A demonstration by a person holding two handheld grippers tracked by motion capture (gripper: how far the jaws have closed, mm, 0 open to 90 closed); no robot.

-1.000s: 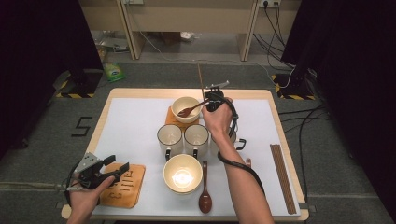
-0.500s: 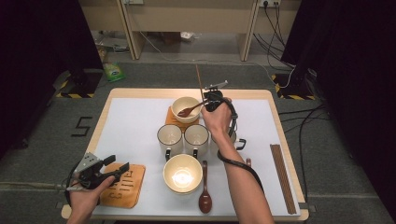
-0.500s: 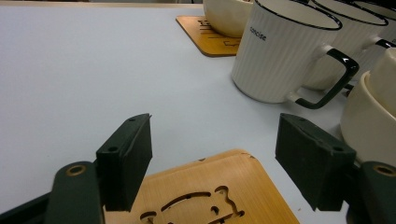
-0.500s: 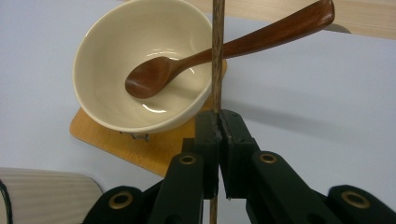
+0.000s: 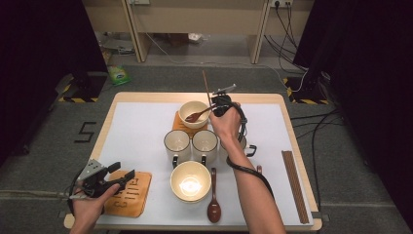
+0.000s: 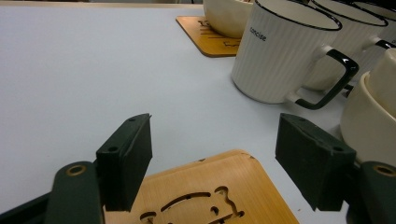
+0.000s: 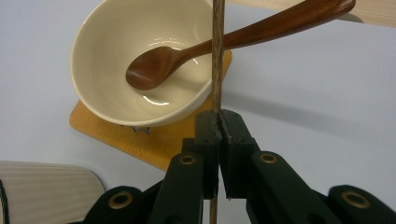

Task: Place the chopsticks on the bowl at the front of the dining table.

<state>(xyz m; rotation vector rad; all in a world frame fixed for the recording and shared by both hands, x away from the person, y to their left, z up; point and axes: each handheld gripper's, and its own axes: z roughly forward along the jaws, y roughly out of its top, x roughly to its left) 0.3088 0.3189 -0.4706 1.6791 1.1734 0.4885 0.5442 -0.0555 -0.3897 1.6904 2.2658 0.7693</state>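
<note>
- right gripper (image 7: 218,122): jaws pressed together on a thin brown wooden chopstick (image 7: 217,56); in the high view this gripper (image 5: 217,105) sits in the person's right hand (image 5: 227,123) at the far middle of the table, just right of the far bowl.
- thin brown wooden chopstick (image 5: 206,88): clamped near its lower part; stands close to upright, its free end pointing up and far, past the table's far edge in the high view. in the right gripper view it crosses in front of the spoon handle.
- cream ceramic bowl (image 5: 194,114): far middle, on an orange wooden coaster (image 5: 180,126); holds a dark brown wooden spoon (image 5: 197,115), scoop inside, handle out over the right rim.
- left gripper (image 5: 113,179): jaws spread wide with nothing between them, over a second orange wooden coaster with cut-out slots (image 5: 130,193) at the near left corner; the left gripper view shows its corner (image 6: 219,186) below the gap.
- two white ribbed mugs with black rims and handles (image 5: 191,145): side by side, centre of the table.
- second cream ceramic bowl (image 5: 190,181): near middle, just in front of the mugs.
- second dark brown wooden spoon (image 5: 214,201): flat on the table, just right of the near bowl, scoop nearest.
- bundle of brown chopsticks (image 5: 294,185): lying along the right edge.
- table with white top and pale wooden border (image 5: 141,119).
</note>
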